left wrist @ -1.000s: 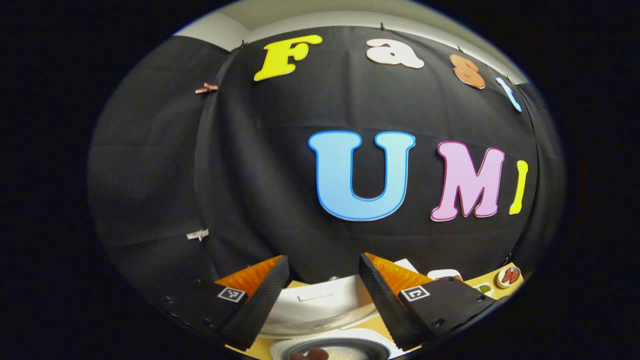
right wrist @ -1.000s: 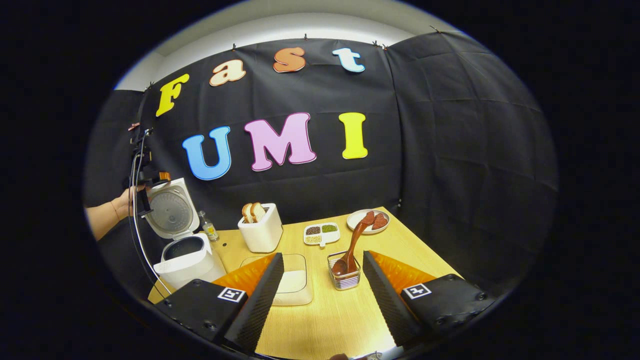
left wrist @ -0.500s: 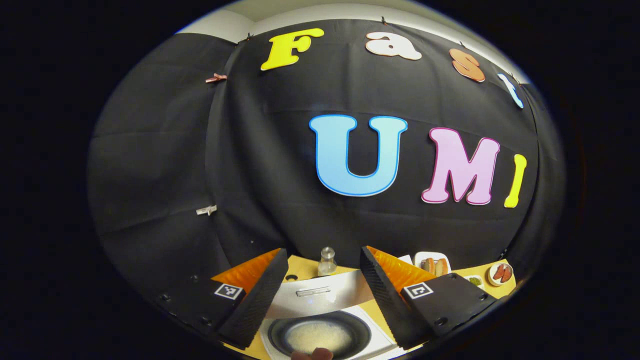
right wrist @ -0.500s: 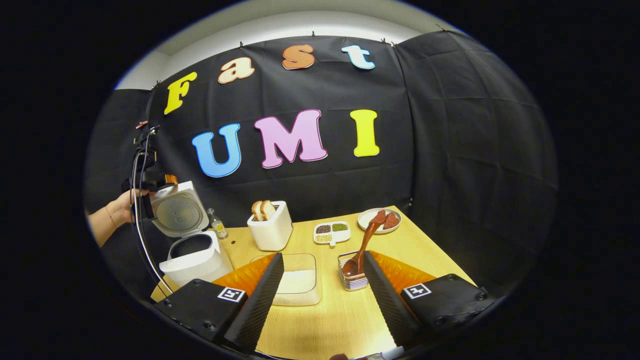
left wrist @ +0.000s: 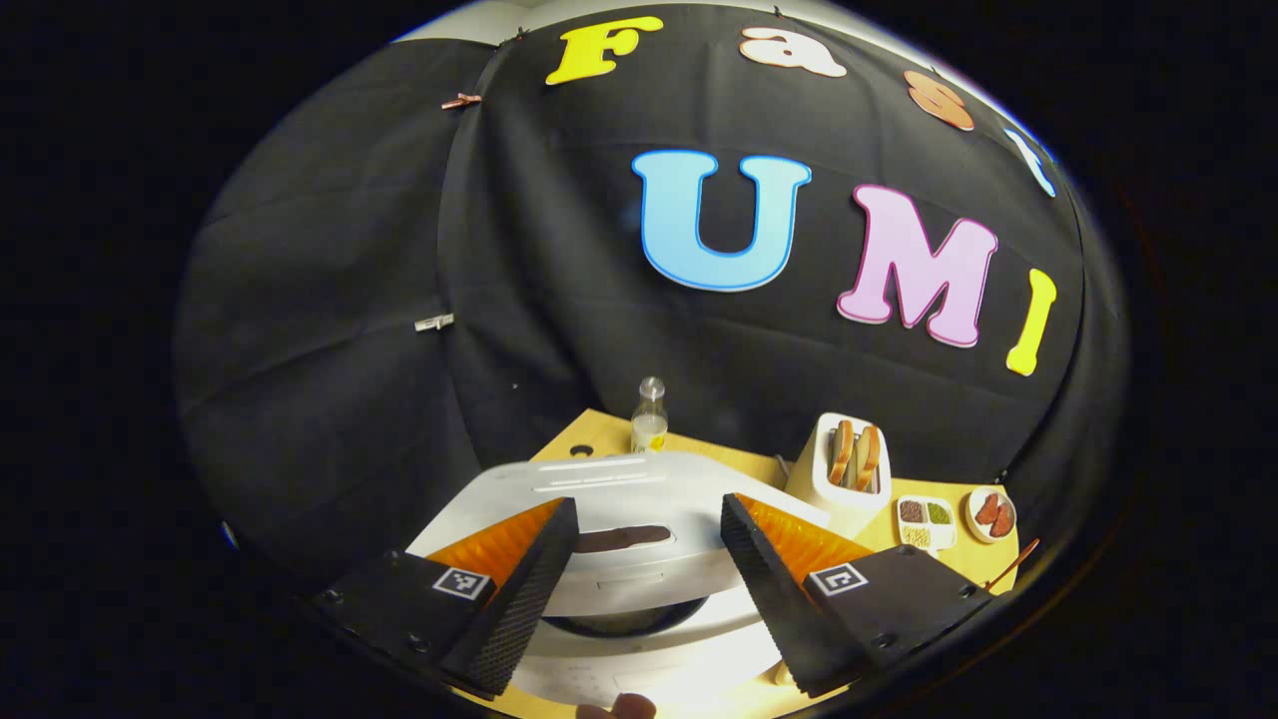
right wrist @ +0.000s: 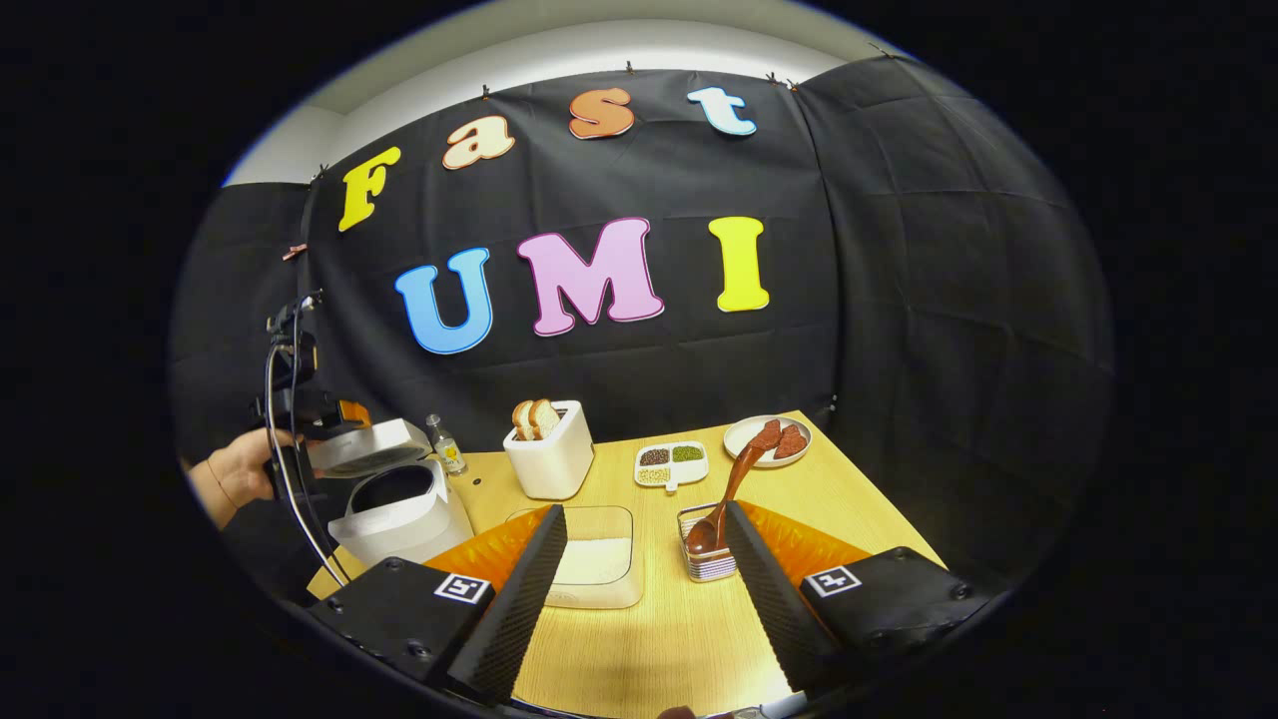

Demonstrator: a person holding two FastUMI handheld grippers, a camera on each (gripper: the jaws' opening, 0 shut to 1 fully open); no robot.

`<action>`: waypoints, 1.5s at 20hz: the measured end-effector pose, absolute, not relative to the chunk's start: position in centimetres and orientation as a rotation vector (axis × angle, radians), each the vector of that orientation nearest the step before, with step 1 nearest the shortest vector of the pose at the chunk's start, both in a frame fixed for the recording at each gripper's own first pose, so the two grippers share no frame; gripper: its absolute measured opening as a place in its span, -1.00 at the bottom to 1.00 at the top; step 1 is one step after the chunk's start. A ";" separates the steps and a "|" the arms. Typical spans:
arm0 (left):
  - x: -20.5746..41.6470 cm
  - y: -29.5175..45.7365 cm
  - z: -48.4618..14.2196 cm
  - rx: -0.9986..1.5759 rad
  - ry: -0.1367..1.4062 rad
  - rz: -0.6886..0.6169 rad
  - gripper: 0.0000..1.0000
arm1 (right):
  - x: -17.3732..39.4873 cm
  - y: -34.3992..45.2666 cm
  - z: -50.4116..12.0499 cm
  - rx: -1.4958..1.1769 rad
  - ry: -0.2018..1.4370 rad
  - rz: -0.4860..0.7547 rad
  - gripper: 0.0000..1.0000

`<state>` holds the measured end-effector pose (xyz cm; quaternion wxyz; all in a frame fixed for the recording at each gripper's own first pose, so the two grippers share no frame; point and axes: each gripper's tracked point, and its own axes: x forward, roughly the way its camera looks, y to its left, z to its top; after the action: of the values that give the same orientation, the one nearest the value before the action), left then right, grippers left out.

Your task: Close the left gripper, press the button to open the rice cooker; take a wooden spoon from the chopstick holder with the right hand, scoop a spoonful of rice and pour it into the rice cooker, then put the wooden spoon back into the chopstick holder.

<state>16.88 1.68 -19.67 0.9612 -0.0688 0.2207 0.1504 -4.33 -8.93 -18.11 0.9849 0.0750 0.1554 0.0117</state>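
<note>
— Well, nearest us in the right gripper view, our right gripper (right wrist: 639, 589) hangs over the table (right wrist: 649, 649) with its fingers spread wide and nothing between them. Just beyond sit the clear rice tub (right wrist: 591, 567), a white layer of rice on its floor, and the chopstick holder (right wrist: 707, 559).

— And the wooden spoon (right wrist: 721, 504)?

— Bowl down in the holder, handle leaning up and away to the right. We judge it light and stiff, smooth enough to slip; we'd take it on the bare handle above the holder's rim.

— What of the rice cooker (right wrist: 394, 504)?

— Far left. Its lid (right wrist: 369, 446) sits low over the pot, only partly raised, with our left gripper (right wrist: 300, 409) and a hand (right wrist: 240, 474) against it. We can't see inside the pot from here.

— And from the left gripper view?

— Our left gripper (left wrist: 644, 589) has its fingers apart, the lid (left wrist: 619, 529) between and under them. We can't tell whether they touch it.

— Farther back?

— A toaster (right wrist: 547, 454) holding two slices, a divided dish (right wrist: 671, 464) of grains, a plate (right wrist: 767, 439).
</note>
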 end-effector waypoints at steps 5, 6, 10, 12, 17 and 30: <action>15.0 0.9 -24.9 -0.120 0.535 0.329 1.00 | -4.5 -9.5 -18.5 0.163 0.325 0.030 0.96; 14.7 0.9 -25.6 -0.119 0.546 0.338 1.00 | -4.5 -9.5 -18.5 0.165 0.325 0.033 0.96; 13.7 1.1 -27.7 -0.118 0.556 0.365 1.00 | -4.4 -9.6 -18.1 0.155 0.323 0.041 0.97; 13.2 1.0 -28.9 -0.115 0.571 0.363 1.00 | -4.3 -9.7 -17.9 0.151 0.319 0.043 0.97; 13.3 0.9 -29.6 -0.098 0.543 0.371 1.00 | -4.3 -10.0 -17.6 0.158 0.318 0.039 0.97; 14.2 0.3 -26.5 -0.056 0.430 0.290 0.96 | -5.2 -12.3 -16.2 0.157 0.278 -0.019 0.97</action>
<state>14.18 0.26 -26.55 0.9662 -0.0275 0.2125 0.1434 -5.17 -12.30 -16.17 0.9872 0.0779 0.1385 -0.0094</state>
